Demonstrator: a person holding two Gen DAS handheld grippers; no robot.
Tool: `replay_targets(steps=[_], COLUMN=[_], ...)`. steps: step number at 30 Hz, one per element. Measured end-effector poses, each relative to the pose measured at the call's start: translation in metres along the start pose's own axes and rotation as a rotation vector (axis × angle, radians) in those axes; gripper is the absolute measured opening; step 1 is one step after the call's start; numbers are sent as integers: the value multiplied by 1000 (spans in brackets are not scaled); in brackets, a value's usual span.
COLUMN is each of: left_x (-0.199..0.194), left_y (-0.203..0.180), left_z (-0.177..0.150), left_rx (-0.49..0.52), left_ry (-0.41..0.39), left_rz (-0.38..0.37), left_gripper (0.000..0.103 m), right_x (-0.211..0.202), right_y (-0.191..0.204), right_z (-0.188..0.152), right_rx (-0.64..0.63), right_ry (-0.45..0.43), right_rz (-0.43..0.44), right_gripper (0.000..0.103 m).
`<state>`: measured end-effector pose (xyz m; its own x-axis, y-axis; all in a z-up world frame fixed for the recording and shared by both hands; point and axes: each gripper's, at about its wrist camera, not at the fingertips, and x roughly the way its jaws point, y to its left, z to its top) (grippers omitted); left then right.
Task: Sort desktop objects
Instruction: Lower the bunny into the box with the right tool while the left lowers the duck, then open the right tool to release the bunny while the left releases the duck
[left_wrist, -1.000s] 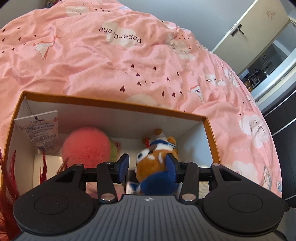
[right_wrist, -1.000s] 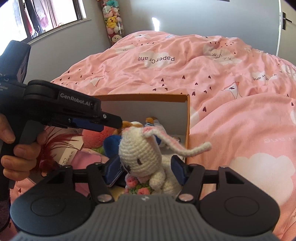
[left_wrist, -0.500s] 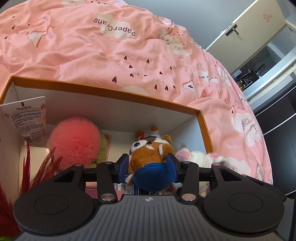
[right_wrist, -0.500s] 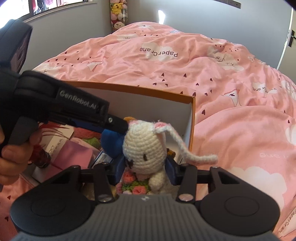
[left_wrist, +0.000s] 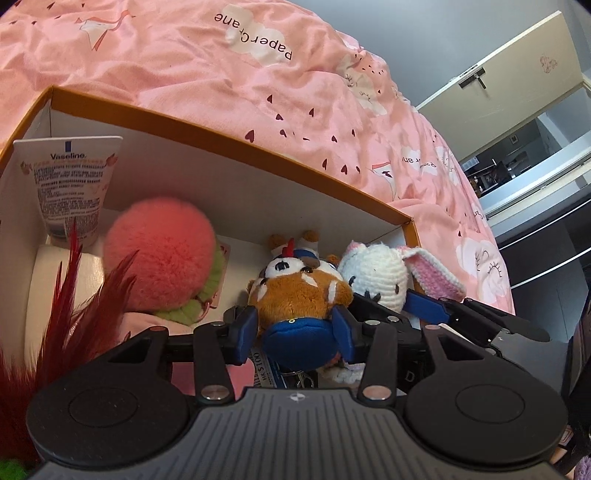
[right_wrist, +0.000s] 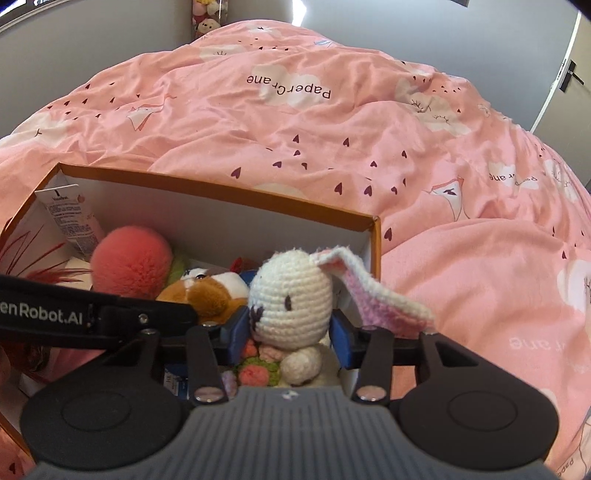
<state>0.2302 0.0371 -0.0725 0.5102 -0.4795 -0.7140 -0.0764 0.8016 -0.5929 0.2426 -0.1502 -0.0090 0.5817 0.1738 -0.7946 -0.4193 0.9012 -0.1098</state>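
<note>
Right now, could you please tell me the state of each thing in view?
Box: open, on the bed.
Bear: held by left gripper, over the box.
Bunny: held by right gripper, over the box.
Tube: leaning in the corner.
Pompom: resting inside.

pink duvet, orange-rimmed box, white bunny

The left hand-held gripper has a ribbed grey housing, two round black discs, black linkage arms with silver screws, and blue finger pads. The right hand-held gripper matches it. White "enRobot.AI" lettering marks the left one's black side.
</note>
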Motion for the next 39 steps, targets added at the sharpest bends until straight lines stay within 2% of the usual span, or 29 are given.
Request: replay_targets(steps=[4,7,9,10,12,17,21,27,33,39], left_x=[2,3,3,3,3,0,-3,-2,2,-1], left_y=[1,1,1,1,2,6,8,3,-11,-16], left_z=[-1,-1,-2,-3,-3,0,4,5,-2,-4], left_rx=[-3,-9,-11,-12,-16,-25,-29,-27,18,21], left_ry=[9,12,8,7,5,-6,-3,1,6,-8], left_rz=[-13,-20,-20,-21,-24,-17,6,37,87,111], left_gripper=[49,47,47,47,47,47,47,47,48,49], right_x=[-19,-37,-43,-45,-45,-32,-23,-6,10,-6], right_y=[-6,-7,-3,0,9,27,25,12,10,5], right_z=[-5,-10,-16,-18,-24,-28,-25,-20,-17,-22], right_rx=[-18,-45,-63,-69,-76,-58,24,104,124,163], right_ry=[-29,-33,-19,-12,2,-10,-29,-47,-59,-90], right_rz=[38,66,79,78,63,-58,-103,-90,-129,-98], right_gripper=[55,54,50,43,38,38,36,36,34,34])
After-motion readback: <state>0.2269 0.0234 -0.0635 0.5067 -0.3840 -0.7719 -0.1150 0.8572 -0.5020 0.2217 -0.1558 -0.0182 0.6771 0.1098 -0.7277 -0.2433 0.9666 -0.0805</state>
